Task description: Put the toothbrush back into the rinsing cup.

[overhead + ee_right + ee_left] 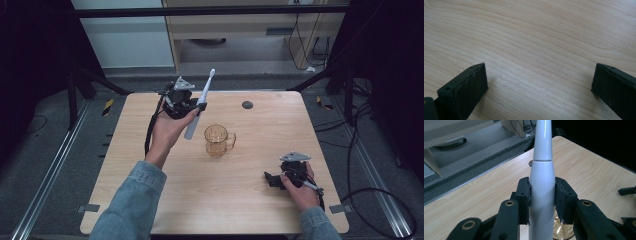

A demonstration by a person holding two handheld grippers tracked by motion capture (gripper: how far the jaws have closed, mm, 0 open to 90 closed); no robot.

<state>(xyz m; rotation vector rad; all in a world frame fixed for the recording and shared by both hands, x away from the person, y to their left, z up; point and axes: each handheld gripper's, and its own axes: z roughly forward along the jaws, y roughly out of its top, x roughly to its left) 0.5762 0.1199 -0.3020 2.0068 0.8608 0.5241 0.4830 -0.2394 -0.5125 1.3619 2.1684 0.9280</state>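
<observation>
1. left gripper raised over the bench, fingers clamped on a white electric toothbrush, tilted near an amber mug.
2. right gripper low over bare wood, fingers wide apart.

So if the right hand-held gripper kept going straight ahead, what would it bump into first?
Most likely the bare wooden table: the right hand-held gripper has open jaws aimed low across it, with nothing between or ahead.

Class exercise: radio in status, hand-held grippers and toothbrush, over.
Left hand-held gripper shut on white toothbrush, raised. Right hand-held gripper open, on table. Amber mug beside toothbrush; nothing blocking.
</observation>
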